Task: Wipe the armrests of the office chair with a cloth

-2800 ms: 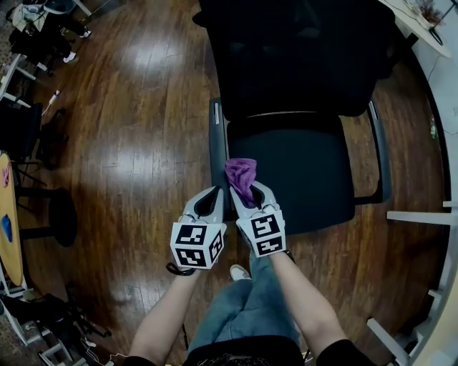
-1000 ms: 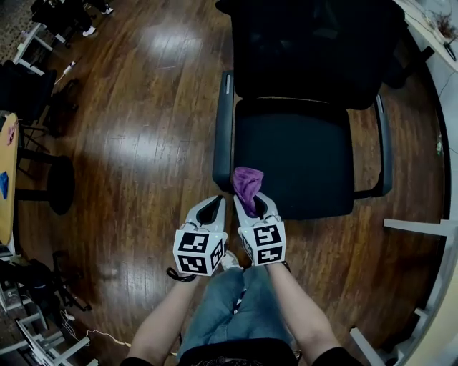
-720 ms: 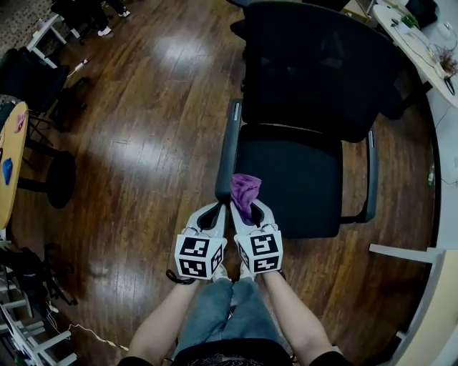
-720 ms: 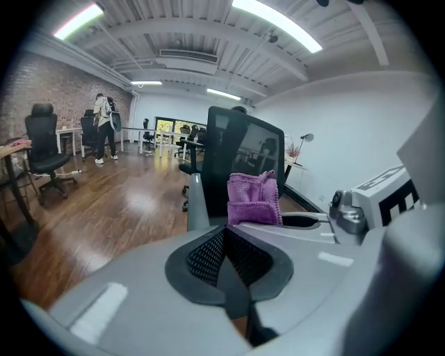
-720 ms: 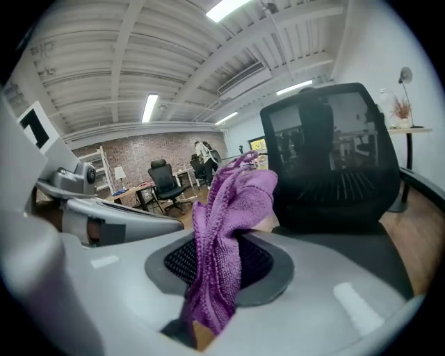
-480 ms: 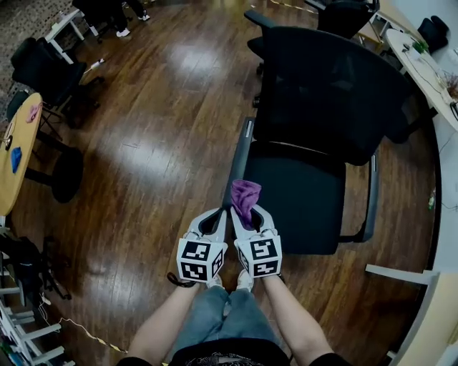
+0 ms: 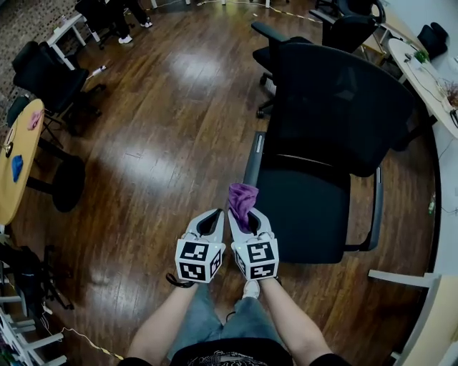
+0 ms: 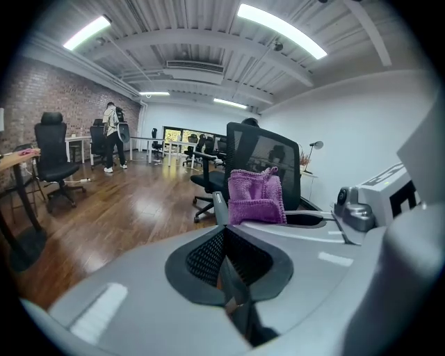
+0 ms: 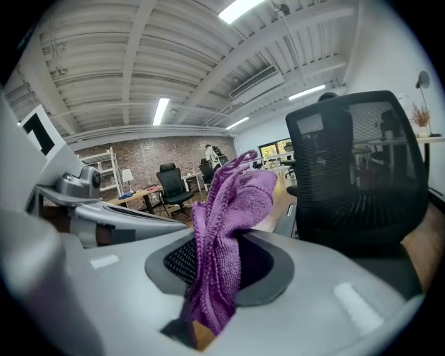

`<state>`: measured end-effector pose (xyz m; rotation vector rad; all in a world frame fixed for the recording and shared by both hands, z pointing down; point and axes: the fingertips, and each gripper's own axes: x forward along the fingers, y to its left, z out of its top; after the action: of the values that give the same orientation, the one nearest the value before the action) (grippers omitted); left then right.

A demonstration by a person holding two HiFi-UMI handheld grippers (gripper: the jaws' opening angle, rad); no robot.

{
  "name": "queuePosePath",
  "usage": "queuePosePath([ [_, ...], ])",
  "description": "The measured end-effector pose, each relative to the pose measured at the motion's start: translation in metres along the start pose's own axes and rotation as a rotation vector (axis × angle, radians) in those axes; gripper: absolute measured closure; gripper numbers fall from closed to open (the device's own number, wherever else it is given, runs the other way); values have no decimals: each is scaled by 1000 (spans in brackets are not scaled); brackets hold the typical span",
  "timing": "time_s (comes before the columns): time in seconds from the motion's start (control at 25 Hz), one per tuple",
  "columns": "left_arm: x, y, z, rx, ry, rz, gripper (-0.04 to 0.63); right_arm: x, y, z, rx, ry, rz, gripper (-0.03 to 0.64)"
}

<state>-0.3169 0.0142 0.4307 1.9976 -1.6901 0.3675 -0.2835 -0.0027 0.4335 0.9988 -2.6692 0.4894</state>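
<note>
A black office chair with a mesh back stands ahead of me, seat towards me. Its left armrest runs just beyond my grippers; its right armrest is on the far side of the seat. My right gripper is shut on a purple cloth, which stands up out of the jaws, short of the left armrest's near end. My left gripper is beside it, shut with nothing in it. The same cloth shows in the left gripper view, in front of the chair back.
Dark wooden floor lies all around. A second black chair stands behind the first. A round yellow table with a stool is at the left. A white desk lines the right side. A person stands far back.
My view has pulled back from the chair: it now sits farther off and to the right, and a second chair has come into sight. Both grippers stay side by side, the cloth still held.
</note>
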Motion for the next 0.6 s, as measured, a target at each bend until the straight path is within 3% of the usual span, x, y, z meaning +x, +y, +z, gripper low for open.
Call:
queuePosePath([
  [0.24,23,47,16,13,11,-91,591,53,8,14,18,-13,-97,517],
  [0.44,38,91,27,73,39,-202,591,104,14,21,41,-10,-213,517],
  [0.6,46,124,42,65,48,-262,591,134,21,31,69,-11,-299,517],
])
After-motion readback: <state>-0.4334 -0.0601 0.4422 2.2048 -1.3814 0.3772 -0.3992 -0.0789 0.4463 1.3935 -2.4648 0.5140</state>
